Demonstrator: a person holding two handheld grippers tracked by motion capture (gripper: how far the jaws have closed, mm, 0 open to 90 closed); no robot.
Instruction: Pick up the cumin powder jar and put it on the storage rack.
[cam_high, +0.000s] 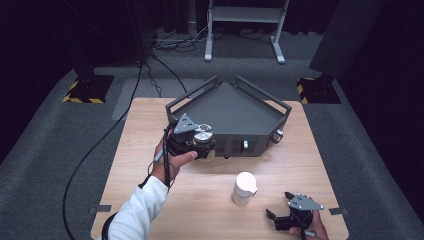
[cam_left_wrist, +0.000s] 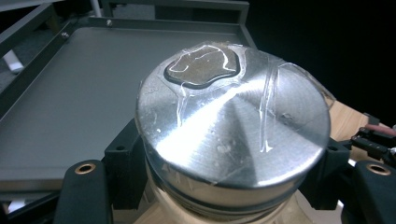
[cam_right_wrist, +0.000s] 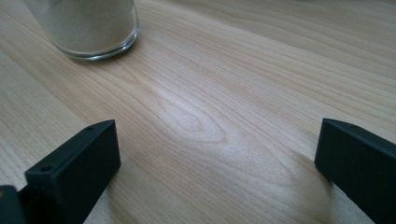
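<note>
**Left gripper clamped on metal-lidded jar, right gripper idle and spread**

Left gripper (cam_high: 202, 145): jaws pinched on a jar (cam_high: 203, 136), one jaw on each side just under its metal lid (cam_left_wrist: 233, 116). In the left gripper view the lid sits dead centre between the jaws, tilted a bit toward the camera. Clear tape runs across the lid top, plus a dark-rimmed patch near its far edge. Glass body shows below the lid rim between the jaws. Jar looks off the table, held by the jaws alone.

Beyond the left jaws: grey tray (cam_left_wrist: 70, 93), five-sided with raised rails; the held jar is at its near edge.

Right gripper (cam_high: 278, 205): jaws wide apart, nothing between them. It rests low on the table (cam_right_wrist: 224, 116) at the near right corner. Bare wood grain between and ahead of the jaws.

Second jar (cam_high: 244, 188), white lid, pale contents: ahead of the right jaws and off to their left side, well clear of both tips. Its glass base (cam_right_wrist: 88, 32) stands upright on the wood.
</note>
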